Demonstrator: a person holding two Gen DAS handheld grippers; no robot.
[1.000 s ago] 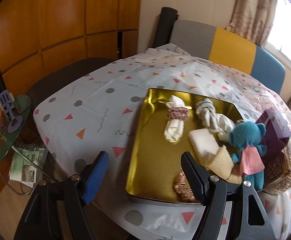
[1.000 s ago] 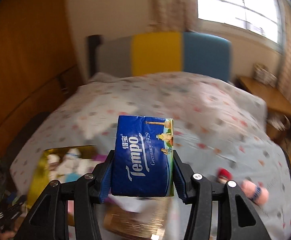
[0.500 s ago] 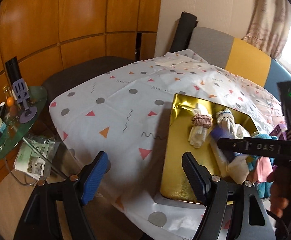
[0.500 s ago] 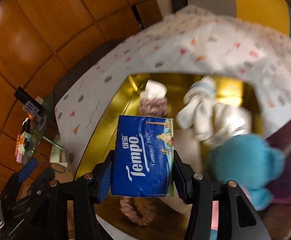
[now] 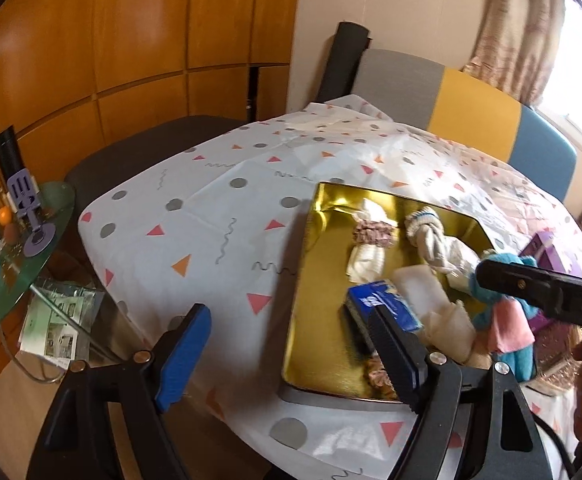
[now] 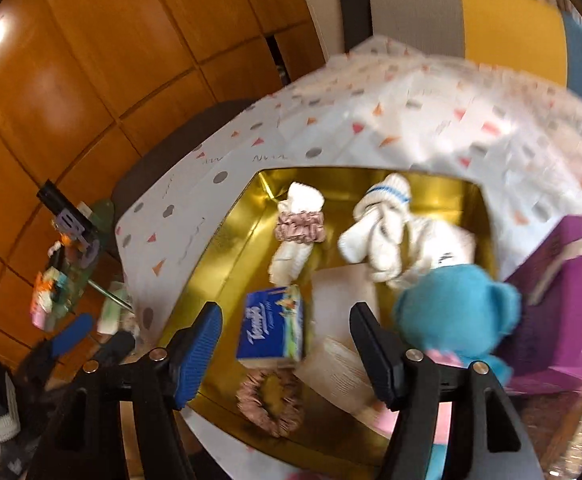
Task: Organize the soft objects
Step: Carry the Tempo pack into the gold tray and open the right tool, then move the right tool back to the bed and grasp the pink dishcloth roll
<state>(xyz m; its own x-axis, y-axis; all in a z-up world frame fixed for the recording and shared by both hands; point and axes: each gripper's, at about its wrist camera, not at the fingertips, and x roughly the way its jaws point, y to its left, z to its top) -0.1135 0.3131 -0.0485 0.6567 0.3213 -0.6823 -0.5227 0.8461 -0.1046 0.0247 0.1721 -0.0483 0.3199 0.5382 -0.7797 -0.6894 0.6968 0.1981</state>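
Gold-coloured and shiny, the tray (image 6: 227, 240) sits on a patterned tablecloth (image 5: 219, 208) and holds the soft things. A blue Tempo tissue pack (image 6: 273, 330) lies on the tray floor, in front of the right gripper (image 6: 285, 354), whose jaws stand apart with nothing between them. Beyond the pack lie a white cloth roll bound by a pink scrunchie (image 6: 299, 232), knotted white socks (image 6: 383, 232) and a folded beige cloth (image 6: 343, 372). A second scrunchie (image 6: 271, 402) rests near the front edge. A teal teddy bear (image 6: 455, 312) leans at the tray's right side beside a purple box (image 6: 567, 292). The left gripper (image 5: 287, 344) hovers wide open over the tablecloth's edge.
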